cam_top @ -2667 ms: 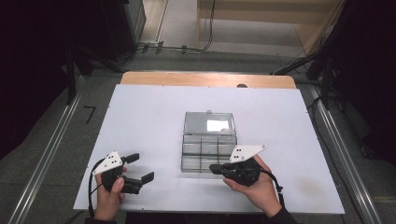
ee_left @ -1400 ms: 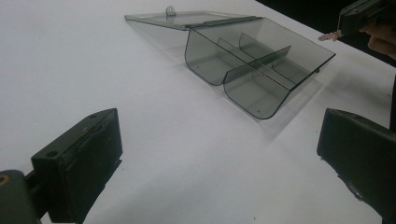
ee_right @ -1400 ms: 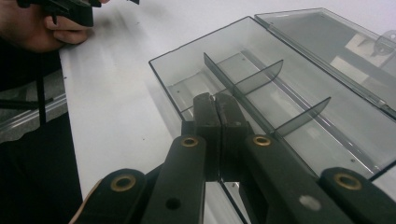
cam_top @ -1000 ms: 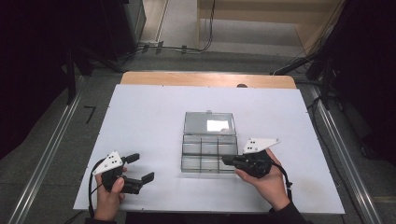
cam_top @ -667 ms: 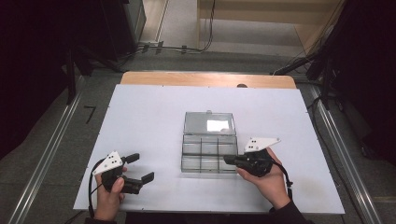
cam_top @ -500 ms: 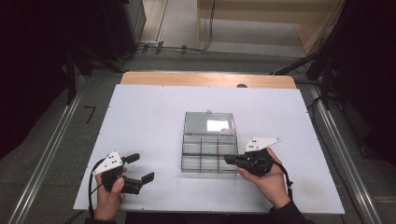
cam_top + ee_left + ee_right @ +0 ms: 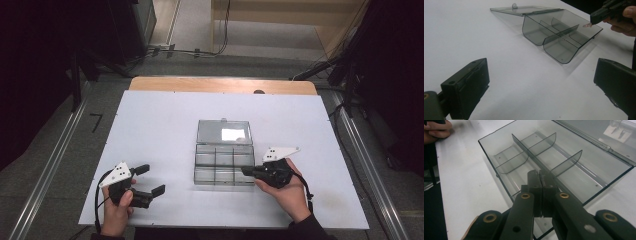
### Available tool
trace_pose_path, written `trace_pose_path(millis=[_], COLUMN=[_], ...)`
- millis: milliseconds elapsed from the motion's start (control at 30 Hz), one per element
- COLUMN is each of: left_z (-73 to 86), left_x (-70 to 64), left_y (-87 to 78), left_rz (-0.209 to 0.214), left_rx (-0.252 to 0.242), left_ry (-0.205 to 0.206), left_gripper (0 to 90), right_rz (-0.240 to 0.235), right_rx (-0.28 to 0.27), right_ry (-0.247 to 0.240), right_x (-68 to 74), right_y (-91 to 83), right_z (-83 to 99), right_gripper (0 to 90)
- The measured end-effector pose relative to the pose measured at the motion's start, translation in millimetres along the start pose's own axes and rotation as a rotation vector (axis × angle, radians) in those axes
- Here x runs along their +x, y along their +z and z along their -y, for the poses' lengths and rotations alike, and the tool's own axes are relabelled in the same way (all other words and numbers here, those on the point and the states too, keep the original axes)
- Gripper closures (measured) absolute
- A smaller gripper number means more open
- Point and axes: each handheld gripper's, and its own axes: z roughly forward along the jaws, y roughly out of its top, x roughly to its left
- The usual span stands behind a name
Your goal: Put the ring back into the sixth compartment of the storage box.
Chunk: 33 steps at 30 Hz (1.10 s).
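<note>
Right hand-held gripper (image 7: 246, 170) has shifted rightward, jaws pressed together at the clear box (image 7: 223, 160), centre frame on the desk (image 7: 150, 120). Left hand-held gripper (image 7: 150, 180) spread, lower left.

The organiser box (image 7: 223, 159) looks like smoky clear plastic, glossy and smooth. The worktop (image 7: 160, 130) is matt white with a bare wood edge (image 7: 220, 85) at the back. Gripper jaws are matt black plastic.

right gripper (image 7: 246, 170): moved from the lower centre of the frame to lower right, at the clear box's (image 7: 222, 160) right side
jaws: pressed together
</note>
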Motion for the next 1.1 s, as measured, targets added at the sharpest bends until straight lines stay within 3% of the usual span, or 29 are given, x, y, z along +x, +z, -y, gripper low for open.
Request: trace_pose_path(millis=[667, 1100], left_z=[0.0, -0.1], left_x=[0.1, 0.0], left_y=[-0.3, -0.2], left_rz=[0.003, 0.003], left_rx=[-0.003, -0.001], left_ry=[0.0, 0.002], left_gripper=[0.0, 0.0], right_rz=[0.013, 0.016], right_rx=[0.039, 0.009], right_ry=[0.013, 0.031], right_x=[-4.4, -4.6], right_y=[7.9, 3.8], right_z=[4.4, 1.1], right_gripper=[84.9, 62.0])
